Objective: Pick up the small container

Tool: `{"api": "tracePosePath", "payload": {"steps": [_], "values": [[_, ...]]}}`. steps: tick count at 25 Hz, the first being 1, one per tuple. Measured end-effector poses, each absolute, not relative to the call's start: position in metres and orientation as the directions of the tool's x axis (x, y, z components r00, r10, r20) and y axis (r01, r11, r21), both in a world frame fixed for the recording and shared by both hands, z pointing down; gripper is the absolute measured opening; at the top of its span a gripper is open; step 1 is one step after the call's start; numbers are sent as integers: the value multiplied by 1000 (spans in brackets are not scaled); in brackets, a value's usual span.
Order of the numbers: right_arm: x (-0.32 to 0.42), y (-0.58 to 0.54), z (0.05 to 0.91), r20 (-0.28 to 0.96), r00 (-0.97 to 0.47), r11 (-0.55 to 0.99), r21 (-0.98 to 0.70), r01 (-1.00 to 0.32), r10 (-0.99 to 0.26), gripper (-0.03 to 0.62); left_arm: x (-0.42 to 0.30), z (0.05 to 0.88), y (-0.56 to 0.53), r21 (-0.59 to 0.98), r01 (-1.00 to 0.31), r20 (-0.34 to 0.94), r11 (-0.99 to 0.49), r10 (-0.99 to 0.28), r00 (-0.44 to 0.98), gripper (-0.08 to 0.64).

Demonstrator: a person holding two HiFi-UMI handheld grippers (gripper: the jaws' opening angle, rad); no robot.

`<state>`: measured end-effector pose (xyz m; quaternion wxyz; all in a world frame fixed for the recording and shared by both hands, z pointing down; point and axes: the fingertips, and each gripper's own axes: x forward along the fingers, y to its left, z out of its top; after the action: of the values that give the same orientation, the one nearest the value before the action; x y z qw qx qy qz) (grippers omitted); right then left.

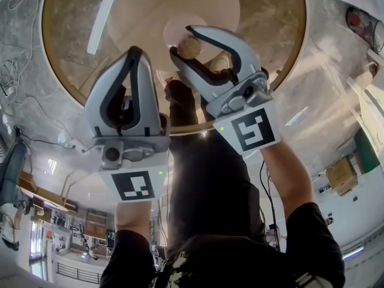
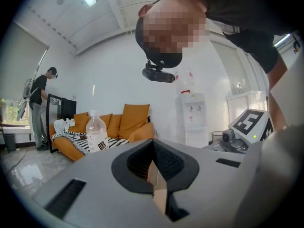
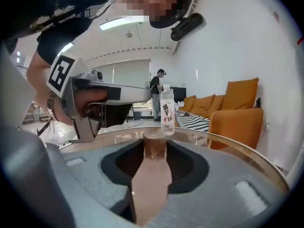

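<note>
The small container [image 3: 155, 145] is a brown cylinder standing on the round glass table [image 3: 237, 148]. My right gripper [image 3: 155, 152] is shut on it, the dark pads touching both of its sides. In the head view the container [image 1: 189, 47] shows between the right gripper's [image 1: 189, 43] curved fingertips, over the table [image 1: 282, 77]. My left gripper [image 1: 135, 54] hangs beside it on the left, tips together, holding nothing. From the left gripper view its jaws [image 2: 153, 148] meet at the tip with only a thin slit below.
A clear water bottle [image 3: 166, 109] with a white label stands farther back on the table, also in the left gripper view [image 2: 97, 132]. Beyond are an orange sofa [image 2: 118, 122], a water dispenser [image 2: 194, 113] and a standing person [image 2: 40, 106]. Cables [image 1: 12, 77] lie on the floor.
</note>
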<state>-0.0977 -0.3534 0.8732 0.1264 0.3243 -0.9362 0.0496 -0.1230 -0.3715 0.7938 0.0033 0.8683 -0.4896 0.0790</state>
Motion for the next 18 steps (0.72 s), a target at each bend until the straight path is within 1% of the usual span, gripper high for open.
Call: {"api": "tracePosePath", "payload": {"steps": [5,10,18], "values": [[-96,-355,869,290,-742,774,-6,-633,-605,137,-119,788,-372,-71,-848,142,-526,-846,513,-3],[-94,-351,863,309,-739,769,-35,-638,-599,135,-116,779,-370,-79,-840,141,-536,-841,523,-3],[-98,-347,820,308,-756,789,-25,-614,-578,135,-121,738,-370,-94,-846,125,-525,-849,514,-3]]}}
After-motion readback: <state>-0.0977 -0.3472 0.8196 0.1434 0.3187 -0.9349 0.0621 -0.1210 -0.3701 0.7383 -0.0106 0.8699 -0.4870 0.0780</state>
